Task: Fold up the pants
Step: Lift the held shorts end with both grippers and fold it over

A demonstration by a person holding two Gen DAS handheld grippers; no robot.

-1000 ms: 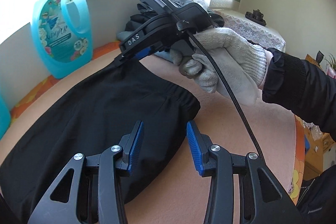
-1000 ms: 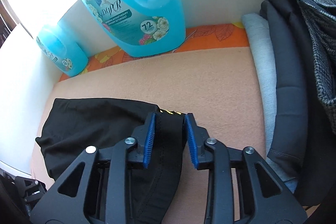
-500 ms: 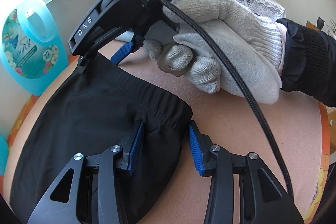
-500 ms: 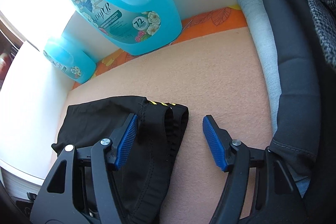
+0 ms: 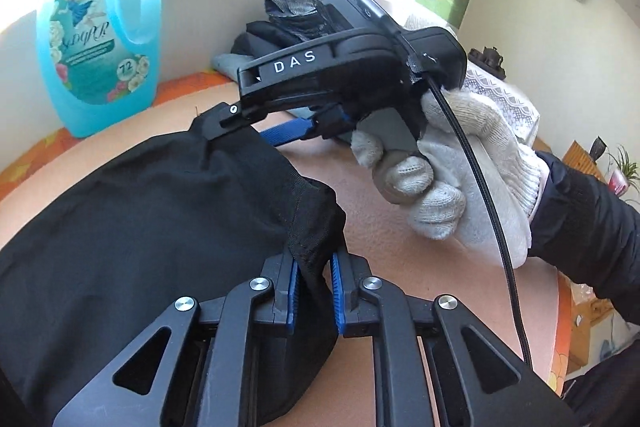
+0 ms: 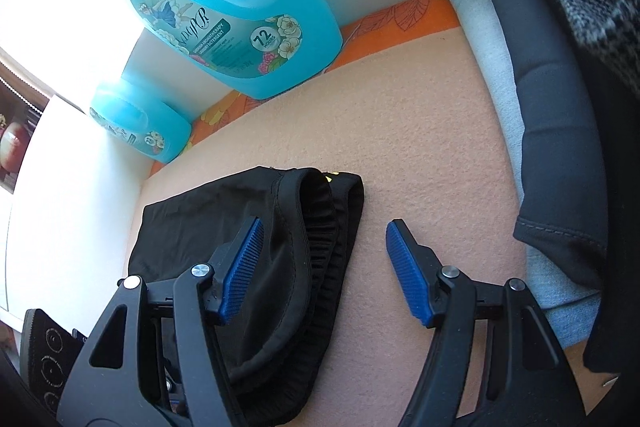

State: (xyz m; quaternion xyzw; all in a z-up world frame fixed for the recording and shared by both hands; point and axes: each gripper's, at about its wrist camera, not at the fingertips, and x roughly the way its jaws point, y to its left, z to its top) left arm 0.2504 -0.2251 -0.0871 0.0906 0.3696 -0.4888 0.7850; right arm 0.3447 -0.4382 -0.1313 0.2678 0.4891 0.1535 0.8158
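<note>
The black pants (image 5: 120,227) lie on the peach mat (image 6: 420,127), waistband toward the clothes pile. The left gripper (image 5: 314,279) has just clenched on a waistband corner. The right gripper (image 6: 322,263) gapes over the other corner, empty. Best pinch that corner fully, then lift both evenly.

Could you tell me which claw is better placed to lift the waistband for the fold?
Left, probably: the left claw has just closed onto the black pants, while the right claw stands open over them.
</note>
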